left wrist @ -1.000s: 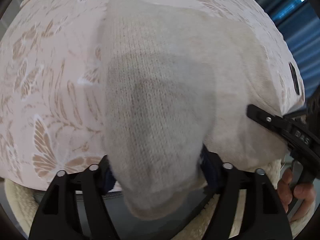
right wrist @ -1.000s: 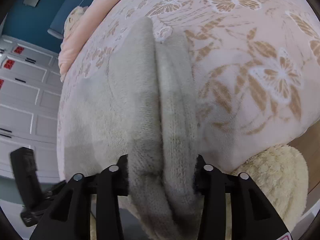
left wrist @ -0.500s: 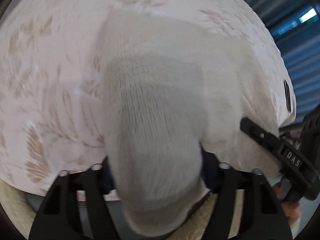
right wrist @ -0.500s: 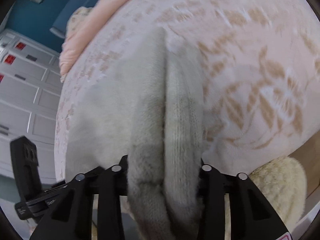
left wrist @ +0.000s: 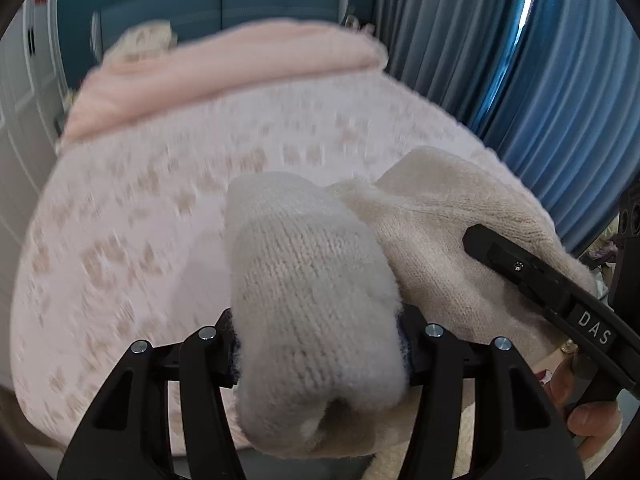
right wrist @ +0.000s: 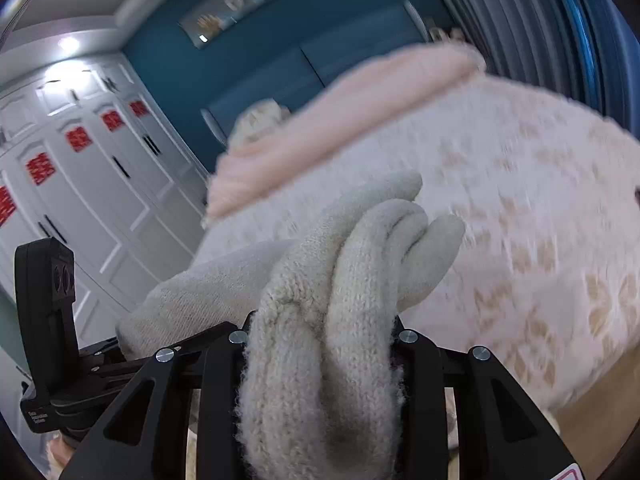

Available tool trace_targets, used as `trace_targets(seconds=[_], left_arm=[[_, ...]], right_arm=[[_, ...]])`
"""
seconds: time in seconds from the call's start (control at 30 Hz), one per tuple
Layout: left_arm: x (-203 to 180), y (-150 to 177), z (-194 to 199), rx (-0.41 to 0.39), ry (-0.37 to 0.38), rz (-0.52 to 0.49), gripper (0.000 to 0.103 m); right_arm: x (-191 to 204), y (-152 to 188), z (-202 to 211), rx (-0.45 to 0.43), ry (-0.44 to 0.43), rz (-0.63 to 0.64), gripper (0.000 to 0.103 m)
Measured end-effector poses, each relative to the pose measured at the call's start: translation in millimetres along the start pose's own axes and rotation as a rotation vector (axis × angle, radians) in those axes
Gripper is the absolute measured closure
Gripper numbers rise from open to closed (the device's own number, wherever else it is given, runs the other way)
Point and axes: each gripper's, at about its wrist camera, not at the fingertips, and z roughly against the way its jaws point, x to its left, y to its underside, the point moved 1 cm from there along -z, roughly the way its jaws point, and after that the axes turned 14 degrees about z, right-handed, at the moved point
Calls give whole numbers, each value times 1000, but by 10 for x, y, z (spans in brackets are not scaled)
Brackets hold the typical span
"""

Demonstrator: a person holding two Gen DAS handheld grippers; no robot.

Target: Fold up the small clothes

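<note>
- Left gripper (left wrist: 320,354): jaws closed on a bunched end of the cream knitted garment (left wrist: 312,300), which fills the lower centre of the left wrist view.
- Right gripper (right wrist: 320,344): jaws closed on a thick roll of several layers of the same garment, lower centre of the right wrist view; loose folds stand up beyond the jaws.
- Position of the garment: held between the two grippers above the pale pink bedspread with tan butterfly print (left wrist: 132,232); the span between them sags at right of the left wrist view. Whether any part touches the bedspread cannot be told.
- Risk, judged: the right jaws hold a bulky, rounded wad, so outer layers may slip free if the grippers pull apart, and the fold would then land crooked. Uneven heights of the two ends would skew the crease.
- Risk, judged: motion blur suggests fast travel; loose folds may flop open.
- Edges and room: open bedspread lies ahead, left of centre in the left wrist view. A plain pink folded blanket (right wrist: 344,120) bounds the far side; the bed's near edge lies just under the grippers.
</note>
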Motion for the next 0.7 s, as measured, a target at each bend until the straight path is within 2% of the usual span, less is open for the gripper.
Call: trace_targets(seconds=[0.3,0.43,0.7], left_arm=[[148,-309,794,-192,34,-29,49],[330,-429,988,-254,12,-35,49],[704,-615,1201,-329,-49,-41,49]], right_arm=[[650,-448,313,-166,0,145,69],[893,-559,248,-189,-24,159,69],[1312,-761,-3,-213,-97,171,69]])
